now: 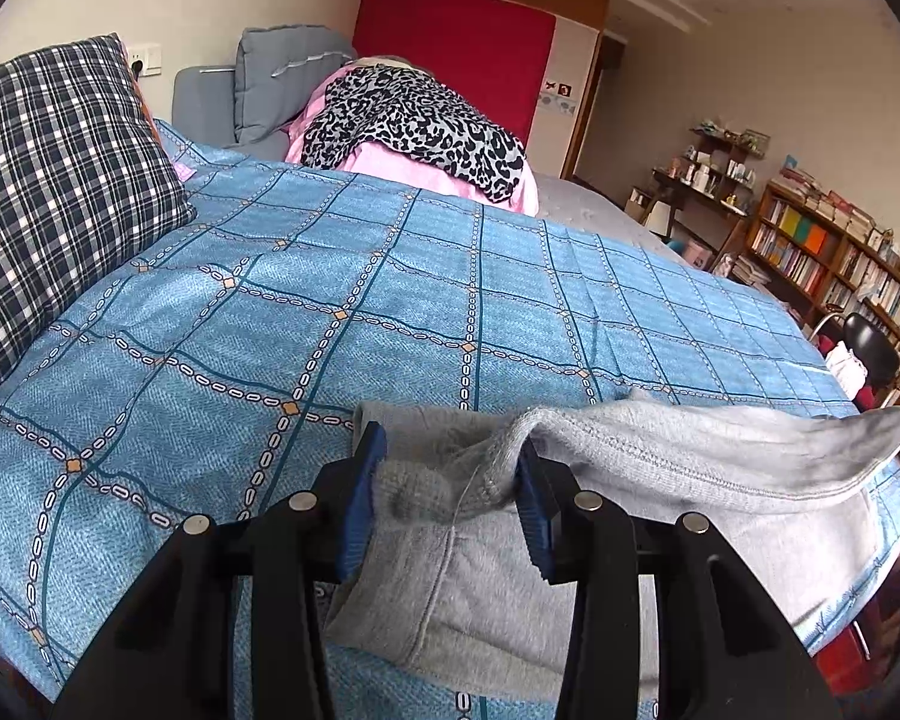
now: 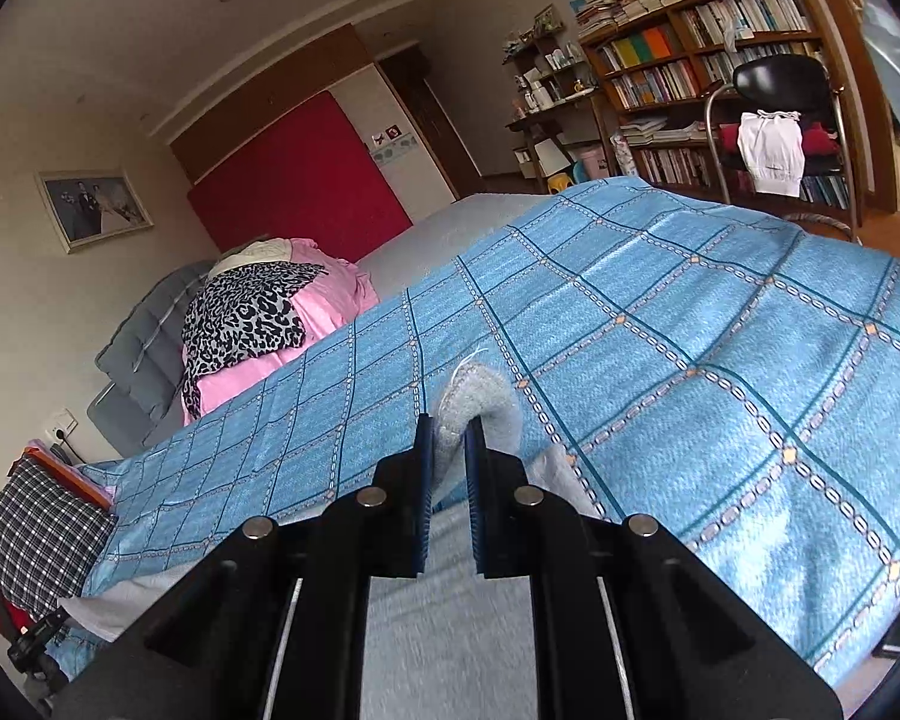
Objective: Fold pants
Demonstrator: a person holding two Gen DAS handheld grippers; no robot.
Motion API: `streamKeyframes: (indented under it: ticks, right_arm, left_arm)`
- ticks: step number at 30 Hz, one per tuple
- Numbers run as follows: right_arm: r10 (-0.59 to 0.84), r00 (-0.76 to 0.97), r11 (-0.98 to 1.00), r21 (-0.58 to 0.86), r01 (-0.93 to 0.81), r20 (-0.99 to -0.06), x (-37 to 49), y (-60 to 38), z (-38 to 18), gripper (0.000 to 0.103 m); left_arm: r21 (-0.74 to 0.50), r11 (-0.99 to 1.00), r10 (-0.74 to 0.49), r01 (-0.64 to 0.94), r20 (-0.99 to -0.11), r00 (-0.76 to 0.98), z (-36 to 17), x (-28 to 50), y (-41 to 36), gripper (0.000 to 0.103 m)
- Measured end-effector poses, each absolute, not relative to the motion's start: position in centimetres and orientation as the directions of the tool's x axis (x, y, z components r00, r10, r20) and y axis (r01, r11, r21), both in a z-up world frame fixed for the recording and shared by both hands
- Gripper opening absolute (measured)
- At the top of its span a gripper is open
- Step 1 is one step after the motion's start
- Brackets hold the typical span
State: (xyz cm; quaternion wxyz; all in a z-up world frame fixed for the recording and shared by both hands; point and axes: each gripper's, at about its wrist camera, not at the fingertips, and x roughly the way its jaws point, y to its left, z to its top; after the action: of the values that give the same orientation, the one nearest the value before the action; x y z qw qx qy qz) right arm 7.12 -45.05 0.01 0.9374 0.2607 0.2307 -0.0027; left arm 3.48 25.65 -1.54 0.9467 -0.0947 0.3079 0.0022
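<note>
The grey sweatpants [image 1: 690, 456] hang by their waistband above the near edge of a bed with a blue chequered cover [image 1: 330, 312]. My left gripper [image 1: 450, 462] is shut on one bunched end of the waistband, its blue pads [image 1: 363, 498] pressing the cloth. The band stretches to the right, where the other gripper's tip shows at the view's edge. In the right wrist view my right gripper [image 2: 450, 438] is shut on the other end of the pants [image 2: 480, 396]; grey cloth hangs below it over the cover [image 2: 690, 360].
A dark plaid pillow [image 1: 60, 180] lies at the bed's left. A pile of pink and leopard-print clothes [image 1: 414, 126] sits at the far side. A bookshelf [image 2: 708, 54] and a black chair [image 2: 774, 114] with clothes stand beyond the bed.
</note>
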Motion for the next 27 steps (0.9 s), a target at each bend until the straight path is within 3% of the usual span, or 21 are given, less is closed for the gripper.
streamKeyframes:
  ticks: [13, 20, 23, 25, 27]
  right_arm:
    - [0.106, 0.871, 0.802, 0.559, 0.211, -0.48, -1.5, -45.7, -5.6, 0.01]
    - [0.096, 0.843, 0.771, 0.575, 0.273, -0.53, -1.6, -46.1, -8.8, 0.01]
    - [0.106, 0.833, 0.777, 0.568, 0.272, -0.543, -1.4, -46.0, -9.2, 0.011]
    - [0.107, 0.827, 0.79, 0.553, 0.266, -0.551, -1.1, -45.7, -9.2, 0.014]
    - [0.124, 0.83, 0.798, 0.552, 0.243, -0.544, -0.9, -45.5, -9.3, 0.031]
  left_arm:
    - [-0.094, 0.995, -0.035, -0.027, -0.605, 0.796, -4.0, -1.1, 24.1, 0.042]
    - [-0.046, 0.998, 0.008, -0.048, -0.639, 0.769, -6.7, -2.2, 24.2, 0.052]
    - [-0.076, 0.995, 0.002, -0.068, -0.656, 0.755, -7.7, -2.2, 25.0, 0.061]
    - [-0.102, 0.992, -0.008, -0.079, -0.661, 0.75, -8.0, -2.3, 25.6, 0.066]
    - [-0.136, 0.987, -0.027, -0.085, -0.665, 0.747, -8.1, -2.5, 26.1, 0.069]
